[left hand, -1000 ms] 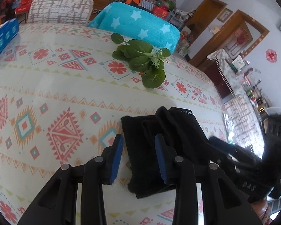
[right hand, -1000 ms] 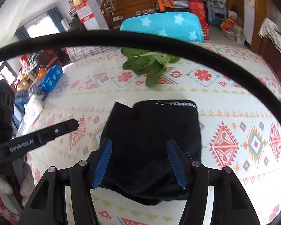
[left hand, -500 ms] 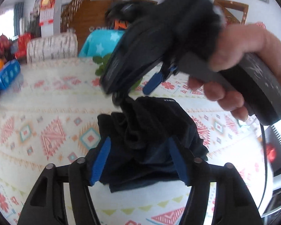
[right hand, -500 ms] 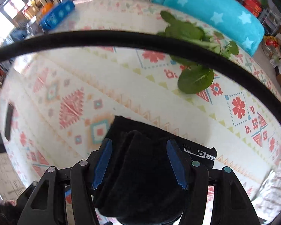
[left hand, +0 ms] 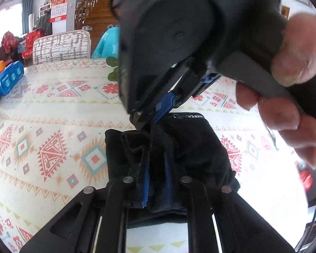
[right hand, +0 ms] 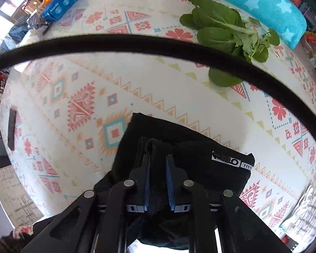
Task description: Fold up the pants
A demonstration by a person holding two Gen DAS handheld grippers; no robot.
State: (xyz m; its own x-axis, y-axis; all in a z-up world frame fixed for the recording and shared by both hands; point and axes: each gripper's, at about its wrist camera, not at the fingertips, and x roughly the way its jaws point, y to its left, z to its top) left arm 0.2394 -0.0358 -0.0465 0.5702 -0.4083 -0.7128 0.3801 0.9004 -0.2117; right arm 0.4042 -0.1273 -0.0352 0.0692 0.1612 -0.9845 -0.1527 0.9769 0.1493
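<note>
The black folded cloth pants (left hand: 191, 147) lie bunched on the round surface covered in a cream cloth with red and teal geometric patterns (left hand: 52, 126). The left hand-held gripper (left hand: 157, 181) has its blue-padded fingers drawn close together, pinching a ridge of the black fabric at the 6 o'clock edge of its view. The right hand-held gripper (right hand: 159, 179) likewise clamps a raised fold of the pants (right hand: 179, 158) between its narrowed fingers; a white printed label shows on the waistband toward 3 o'clock. In the left wrist view the right hand-held gripper (left hand: 155, 113) comes down from 1 o'clock, its tip touching the fabric. A bunch of green leafy vegetable (right hand: 227, 31) lies well apart at 1 o'clock.
</note>
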